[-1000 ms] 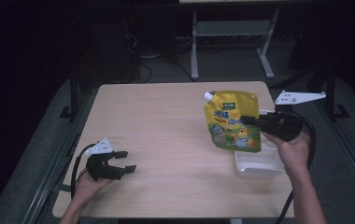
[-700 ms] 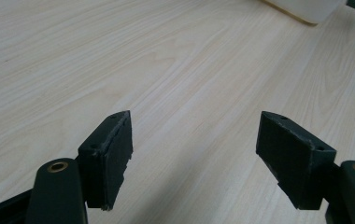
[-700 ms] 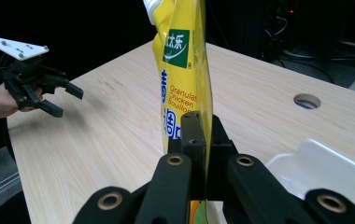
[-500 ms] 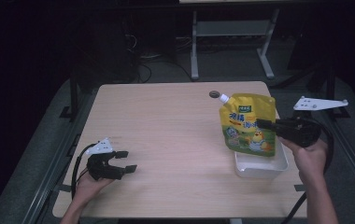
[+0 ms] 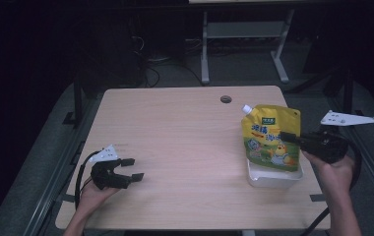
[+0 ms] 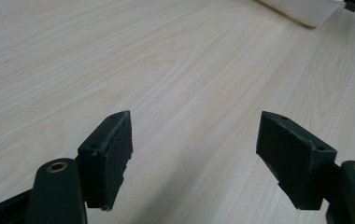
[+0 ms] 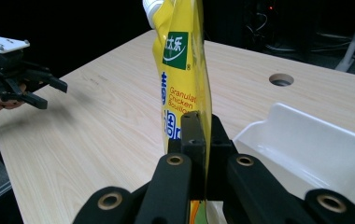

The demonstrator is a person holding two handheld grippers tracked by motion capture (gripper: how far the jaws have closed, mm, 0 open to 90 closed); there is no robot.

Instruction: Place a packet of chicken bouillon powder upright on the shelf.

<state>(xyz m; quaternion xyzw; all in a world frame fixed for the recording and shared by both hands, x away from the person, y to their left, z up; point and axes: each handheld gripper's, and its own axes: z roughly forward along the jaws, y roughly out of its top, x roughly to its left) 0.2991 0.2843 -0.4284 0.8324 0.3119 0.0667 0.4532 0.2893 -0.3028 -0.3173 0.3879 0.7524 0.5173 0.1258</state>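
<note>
My high cam sits above my side, looking fwd and down over the whole table [image 5: 175, 147]. Left gripper cam rides low and close to the wood, facing the white tray [image 6: 306, 9], which the high view shares. Right gripper cam looks back across at the left gripper [image 7: 56, 91].

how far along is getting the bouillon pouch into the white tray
Done: the right gripper has the yellow bouillon pouch clamped between its jaws, upright, spout up. In hand: the pouch hangs over the white tray, its bottom edge about at the rim. Left: lowering it in and letting go. The left gripper sits open near the table's front left corner, holding nothing.
</note>
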